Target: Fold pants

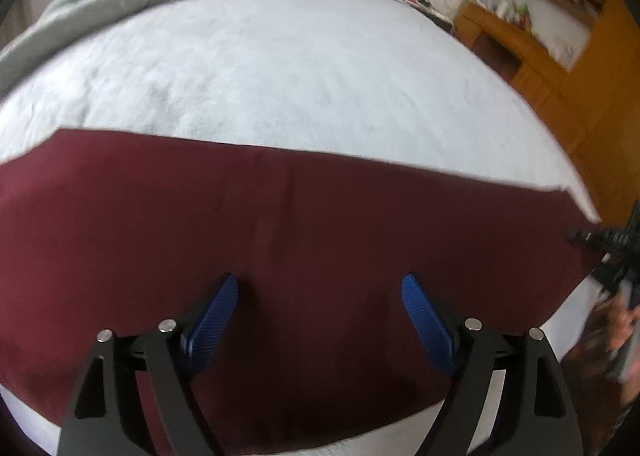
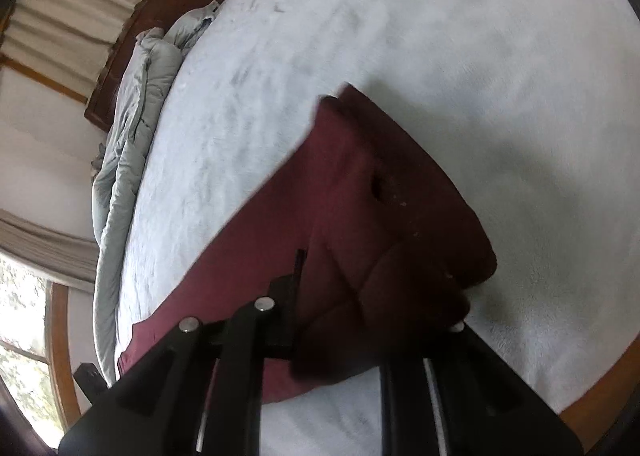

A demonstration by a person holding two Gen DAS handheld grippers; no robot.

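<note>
Maroon pants (image 1: 280, 240) lie flat across the white bed (image 1: 280, 67).

The left wrist view shows the left gripper (image 1: 320, 288) above the cloth, its blue jaws spread wide and holding nothing. Only the right wrist view shows the right gripper (image 2: 376, 296) with a bunched end of the pants raised over it; whether its jaws grip cannot be told. A grey duvet (image 2: 132, 127) lies along the bed's edge.

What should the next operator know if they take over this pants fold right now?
Left gripper: open, empty, over the middle of the maroon pants.
Right gripper: at one end of the pants, fabric bunched over its fingers; whether it is clamped cannot be told.
Pants lie as a long band across the white bed sheet.
Done: laid out lengthwise.
Left: likely bring that end across, then smooth.
</note>
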